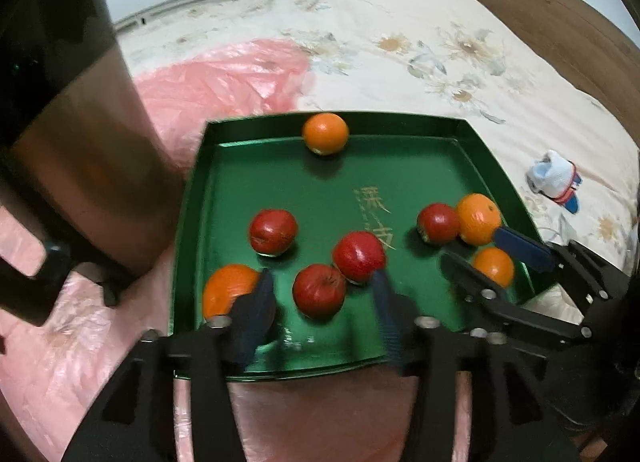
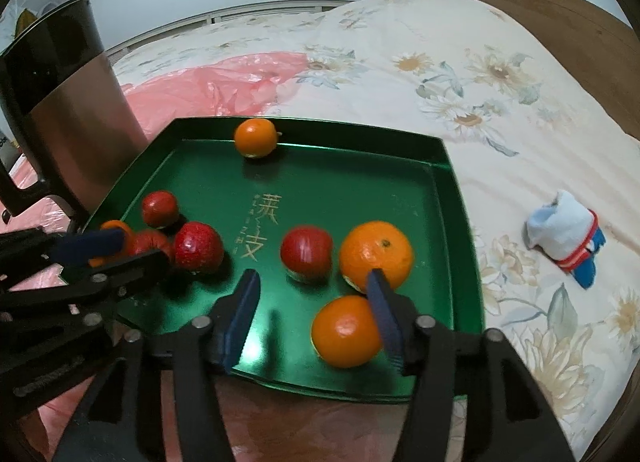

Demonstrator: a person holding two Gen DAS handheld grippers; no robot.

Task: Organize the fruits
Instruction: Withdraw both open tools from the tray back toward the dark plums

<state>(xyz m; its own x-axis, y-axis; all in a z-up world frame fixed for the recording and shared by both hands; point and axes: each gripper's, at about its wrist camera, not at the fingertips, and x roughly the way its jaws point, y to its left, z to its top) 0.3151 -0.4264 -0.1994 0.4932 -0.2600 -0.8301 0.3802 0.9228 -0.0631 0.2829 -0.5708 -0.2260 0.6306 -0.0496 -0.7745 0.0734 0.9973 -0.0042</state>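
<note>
Both hand-held grippers, left (image 1: pixel 320 286) and right (image 2: pixel 314 294), hover wide open over the shiny green metal tray's (image 2: pixel 448 197) near edge, where round, firm, roll-prone red apples (image 1: pixel 319 290) and oranges (image 2: pixel 346 331) want gripping across their middles.

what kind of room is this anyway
Most likely a bedroom: the green tray of fruit sits on a bed with a floral quilt, against a wooden headboard, and a rolled sock lies beside it.
</note>
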